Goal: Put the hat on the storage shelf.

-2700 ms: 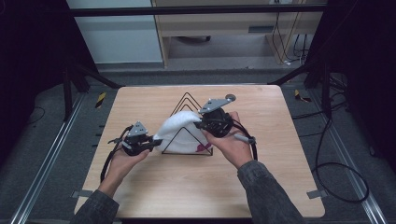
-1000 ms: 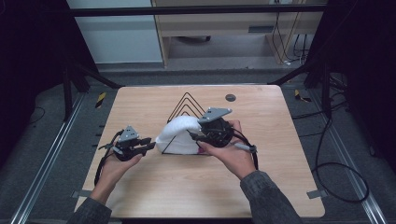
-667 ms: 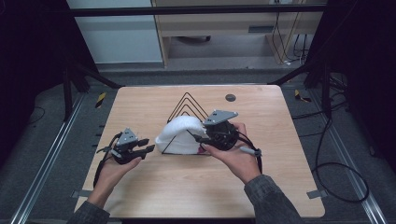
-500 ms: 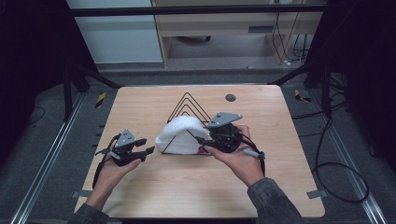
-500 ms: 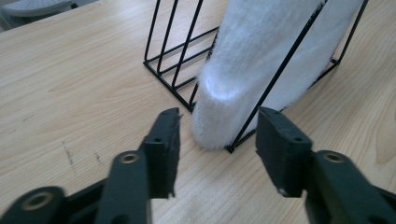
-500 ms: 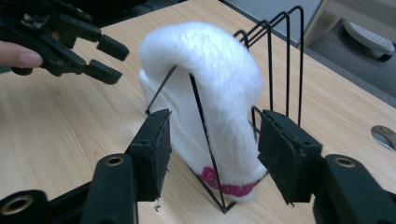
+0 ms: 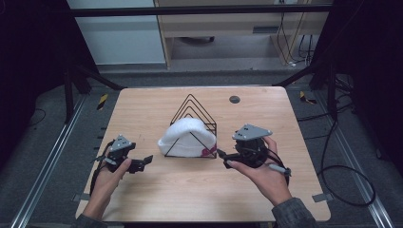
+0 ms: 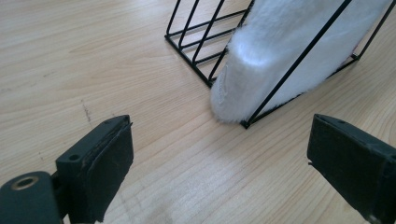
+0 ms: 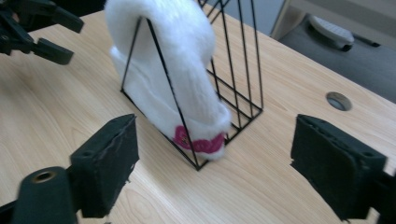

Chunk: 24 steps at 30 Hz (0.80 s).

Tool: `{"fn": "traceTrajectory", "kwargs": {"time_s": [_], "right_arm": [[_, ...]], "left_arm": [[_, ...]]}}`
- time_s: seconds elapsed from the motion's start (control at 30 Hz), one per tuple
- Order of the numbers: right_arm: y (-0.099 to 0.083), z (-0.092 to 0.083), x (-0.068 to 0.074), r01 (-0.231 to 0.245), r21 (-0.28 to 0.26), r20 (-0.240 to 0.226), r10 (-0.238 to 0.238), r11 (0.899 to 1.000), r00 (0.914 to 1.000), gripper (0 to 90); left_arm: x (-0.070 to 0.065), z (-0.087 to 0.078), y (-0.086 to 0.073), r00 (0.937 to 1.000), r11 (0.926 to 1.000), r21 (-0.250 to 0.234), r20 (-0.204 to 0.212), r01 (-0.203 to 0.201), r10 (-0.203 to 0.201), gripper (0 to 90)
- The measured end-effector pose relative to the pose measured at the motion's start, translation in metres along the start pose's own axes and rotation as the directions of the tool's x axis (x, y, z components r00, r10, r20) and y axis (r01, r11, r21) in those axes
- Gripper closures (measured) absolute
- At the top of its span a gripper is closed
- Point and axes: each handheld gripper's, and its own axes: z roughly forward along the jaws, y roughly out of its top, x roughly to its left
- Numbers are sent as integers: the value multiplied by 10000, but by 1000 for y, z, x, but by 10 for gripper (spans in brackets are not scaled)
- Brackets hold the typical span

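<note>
The right gripper (image 9: 212,170) stands with its two black padded jaws wide apart, having just been opening, nothing between them but bare light wooden tabletop (image 9: 261,186). Just ahead of the jaws a black triangular wire rack (image 9: 243,60) carries a fluffy white fabric piece with a pink patch (image 9: 187,79), draped over the nearest wire frame, its pink-marked end hanging close to the tabletop. Beyond, to the upper left, the left gripper (image 9: 46,32) hovers with black jaws parted. A round grey grommet (image 9: 338,101) sits ahead of the right-hand jaw.

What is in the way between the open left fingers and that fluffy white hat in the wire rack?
Nothing on the table. Only the black rack's own wires cross the white hat, which bulges out towards the left gripper.
</note>
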Motion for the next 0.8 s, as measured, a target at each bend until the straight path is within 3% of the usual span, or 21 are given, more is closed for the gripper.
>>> {"fn": "traceTrajectory", "kwargs": {"time_s": [0.1, 0.23, 0.3, 0.47, 0.67, 0.8], "right_arm": [[-15, -7, -4, 302, 87, 187, -303, 9995, 9994, 83], [-28, -12, -9, 302, 79, 273, -304, 9995, 9992, 71], [-39, -14, -13, 216, 184, 323, -222, 9996, 9992, 68], [-61, -19, -20, 210, 540, 486, -236, 9983, 9985, 64], [-82, -21, -31, -382, 706, 800, 325, 9968, 9963, 85], [-101, -13, -44, -968, 992, 1079, 860, 9904, 9904, 101]], "left_arm": [[2, -1, -4, 9999, 9998, 190, -140, -70, 73, 64], [6, 0, -9, 9994, 9994, 356, -346, -21, 33, 64], [7, 0, -10, 9998, 9994, 316, -195, 103, -97, 65], [10, 1, -16, 9990, 9990, 436, -419, -120, 138, 65], [10, 6, -20, 9966, 9953, 866, -666, -427, 486, 61], [11, 10, -23, 9953, 9941, 963, -787, -490, 567, 57]]}}
